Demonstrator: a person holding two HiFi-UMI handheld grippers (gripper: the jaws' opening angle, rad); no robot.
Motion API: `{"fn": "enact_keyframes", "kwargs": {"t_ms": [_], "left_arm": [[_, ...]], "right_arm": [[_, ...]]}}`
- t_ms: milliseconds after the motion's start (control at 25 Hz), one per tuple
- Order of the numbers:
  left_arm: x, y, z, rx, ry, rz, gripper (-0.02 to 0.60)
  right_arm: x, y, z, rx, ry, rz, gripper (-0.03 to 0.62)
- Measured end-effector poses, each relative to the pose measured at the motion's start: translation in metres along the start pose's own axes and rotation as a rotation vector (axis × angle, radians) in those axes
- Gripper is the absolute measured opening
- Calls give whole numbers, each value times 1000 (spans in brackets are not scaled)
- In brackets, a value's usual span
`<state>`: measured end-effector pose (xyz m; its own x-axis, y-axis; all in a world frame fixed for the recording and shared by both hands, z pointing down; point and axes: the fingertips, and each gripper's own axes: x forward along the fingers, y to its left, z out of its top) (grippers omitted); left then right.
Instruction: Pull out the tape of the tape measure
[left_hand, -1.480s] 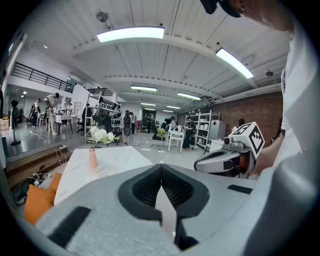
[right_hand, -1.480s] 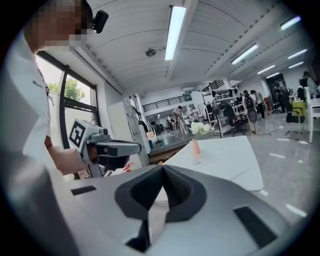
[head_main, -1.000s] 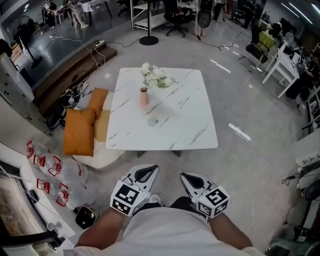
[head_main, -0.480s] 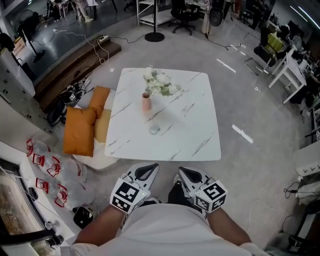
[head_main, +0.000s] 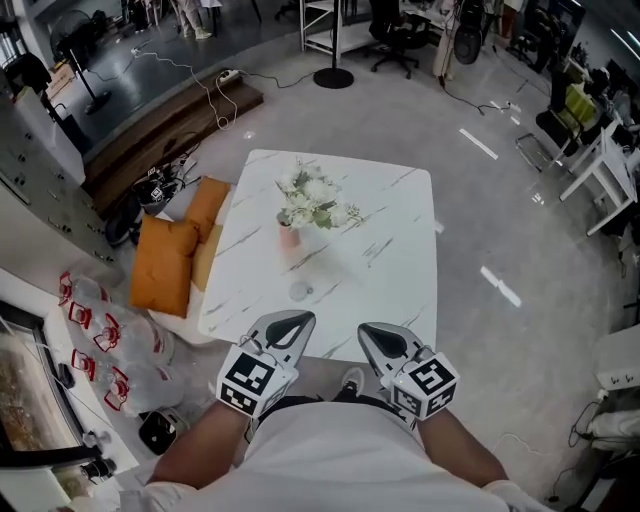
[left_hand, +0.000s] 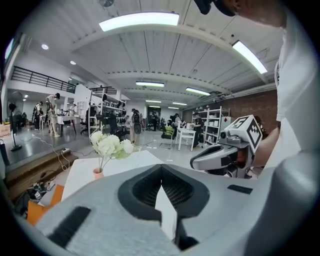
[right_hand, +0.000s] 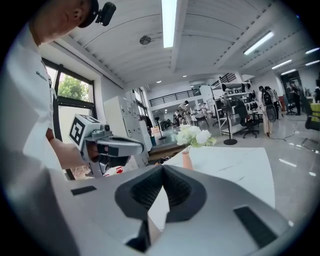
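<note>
- Task not begun: your left gripper (head_main: 288, 326) and right gripper (head_main: 386, 342) both have their jaws pressed together, with nothing between them.
- The tape measure (judged to be the small round item (head_main: 300, 291)) lies untouched near the near edge of the table (head_main: 400, 270), in front of the vase (head_main: 289, 236). No tape shows drawn out.
- Left to do: reach it, hold the case, draw the tape.
- Since the earlier frame, the table's near edge has come up to your grippers.

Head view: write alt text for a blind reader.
A left hand-held gripper and a right hand-held gripper, both shut and empty, hover by the near edge of a white marble table bearing a pink vase of white flowers.
</note>
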<state>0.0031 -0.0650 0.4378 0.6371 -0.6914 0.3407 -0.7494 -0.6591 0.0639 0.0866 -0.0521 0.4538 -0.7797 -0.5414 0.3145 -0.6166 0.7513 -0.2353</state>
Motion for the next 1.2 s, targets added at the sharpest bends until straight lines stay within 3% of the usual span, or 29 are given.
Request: {"fn": "enact_keyframes", "kwargs": {"t_ms": [320,480,760,1200], "left_arm": [[51,16,-3,-9,40,62,8],[62,22,-12,-10,77,18,8],[68,57,-7,17,104,-81,8],[56,83,3,79,51,-143,9]], "right_arm": [[19,-56,-5,41,28,59,6],[30,-66,-7,68,38,46,6],[59,-71,10,108,18,-54,6],[75,-52,25,74,-8,-154,6]]}}
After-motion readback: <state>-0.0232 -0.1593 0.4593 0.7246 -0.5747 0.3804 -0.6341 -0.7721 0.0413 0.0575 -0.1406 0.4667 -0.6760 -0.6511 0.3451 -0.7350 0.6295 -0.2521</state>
